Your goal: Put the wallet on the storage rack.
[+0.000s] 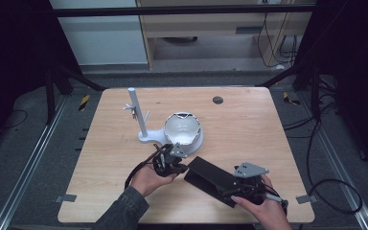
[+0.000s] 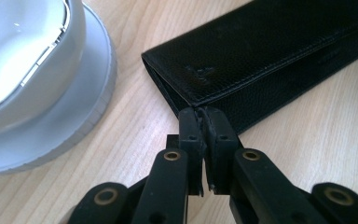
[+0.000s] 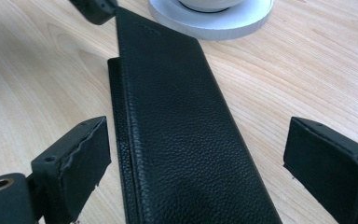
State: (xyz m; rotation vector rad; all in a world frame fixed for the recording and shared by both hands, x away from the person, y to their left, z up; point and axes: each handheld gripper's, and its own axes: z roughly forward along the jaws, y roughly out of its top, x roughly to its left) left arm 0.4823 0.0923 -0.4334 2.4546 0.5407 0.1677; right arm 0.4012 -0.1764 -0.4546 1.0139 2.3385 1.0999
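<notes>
1. I see my left gripper [image 2: 204,126] low over the table [image 1: 249,124], jaws pressed together, tips touching the near edge of the black case [image 2: 270,51]; whether they pinch it, I cannot tell.
2. My right gripper [image 3: 196,154] straddles the case's other end, jaws spread wide, clear of both sides.
3. The case [image 1: 213,179] lies flat, just beside the white bowl [image 1: 182,128] on its stand [image 1: 141,115].
</notes>
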